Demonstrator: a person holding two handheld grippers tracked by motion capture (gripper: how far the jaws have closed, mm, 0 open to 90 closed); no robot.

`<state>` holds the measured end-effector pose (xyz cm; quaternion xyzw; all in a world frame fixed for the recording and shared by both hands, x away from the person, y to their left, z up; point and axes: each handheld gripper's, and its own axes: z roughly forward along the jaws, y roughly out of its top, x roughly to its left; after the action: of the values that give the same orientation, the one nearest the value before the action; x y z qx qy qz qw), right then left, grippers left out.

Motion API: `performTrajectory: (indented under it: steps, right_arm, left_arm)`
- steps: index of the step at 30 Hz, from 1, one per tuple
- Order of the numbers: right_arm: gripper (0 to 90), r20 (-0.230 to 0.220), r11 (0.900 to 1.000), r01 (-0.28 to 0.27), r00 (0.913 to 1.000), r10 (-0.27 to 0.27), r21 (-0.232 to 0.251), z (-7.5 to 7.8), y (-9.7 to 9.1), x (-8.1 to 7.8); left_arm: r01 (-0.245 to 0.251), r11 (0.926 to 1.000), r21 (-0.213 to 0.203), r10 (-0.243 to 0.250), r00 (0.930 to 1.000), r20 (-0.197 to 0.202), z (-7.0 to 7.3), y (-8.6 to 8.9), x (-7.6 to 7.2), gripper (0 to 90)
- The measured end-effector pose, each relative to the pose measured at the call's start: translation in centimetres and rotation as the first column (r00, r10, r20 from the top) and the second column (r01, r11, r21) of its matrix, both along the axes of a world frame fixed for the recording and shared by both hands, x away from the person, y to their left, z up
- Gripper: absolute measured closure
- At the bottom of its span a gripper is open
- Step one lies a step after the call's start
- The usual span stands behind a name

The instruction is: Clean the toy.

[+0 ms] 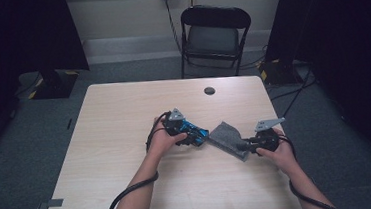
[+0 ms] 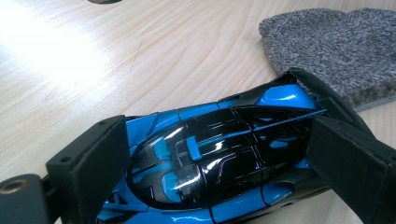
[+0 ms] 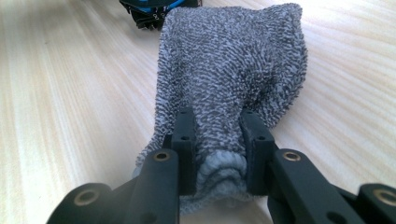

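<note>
Blue-black toy car [image 2: 219, 158] sits mid-table, clamped across its body by left gripper [image 2: 224, 163]. Grey cloth [image 3: 233, 70] lies just beside car's tail, bunched end pinched tight in right gripper [image 3: 217, 144]. Risk, as judged: a hard wipe could shove the glossy car out of the pads, or snag cloth on the rear wing

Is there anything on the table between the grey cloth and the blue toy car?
Nothing visible. The grey cloth, pinched in the right tool, reaches almost to the blue toy car, which sits between the left tool's jaws; bare table lies between them.
</note>
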<state>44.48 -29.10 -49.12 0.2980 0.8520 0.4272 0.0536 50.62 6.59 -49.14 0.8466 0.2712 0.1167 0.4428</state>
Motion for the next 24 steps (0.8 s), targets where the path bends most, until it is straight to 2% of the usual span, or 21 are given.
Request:
performTrajectory:
  steps: [9,11,13,18,21,24]
  right_arm:
    - [71.0,0.019,0.9990,0.039,0.9991,-0.039,0.021,1.0,-1.1,-0.2]
    - [71.0,0.025,0.9983,0.048,0.9985,-0.049,0.033,1.5,-1.3,-0.2]
    - [71.0,0.028,0.9971,0.057,0.9979,-0.059,0.051,1.9,-1.5,-0.2]
    - [71.1,0.045,0.9970,0.054,0.9974,-0.057,0.055,3.2,-1.4,-0.3]
    - [71.0,0.061,0.9974,0.044,0.9971,-0.047,0.058,4.2,-1.0,-0.4]
    - [70.8,0.068,0.9974,0.033,0.9970,-0.037,0.065,5.1,-0.4,-0.5]
  left_arm:
    - [-0.006,0.9998,0.019,0.006,0.9999,-0.009,0.3,-0.2,-0.1,6.6]
    - [0.007,0.9997,0.025,-0.007,1.0000,-0.001,0.7,-0.2,-0.2,11.7]
    - [0.003,1.0000,0.008,-0.003,0.9998,-0.018,1.1,-0.3,-0.3,17.3]
    - [0.012,0.9999,-0.009,-0.012,0.9999,-0.012,2.2,-0.1,-0.9,16.2]
    - [0.019,0.9997,-0.017,-0.019,0.9998,-0.004,3.1,0.4,-1.4,16.5]
    - [0.018,0.9995,-0.027,-0.019,0.9998,-0.011,3.8,1.1,-2.2,16.7]
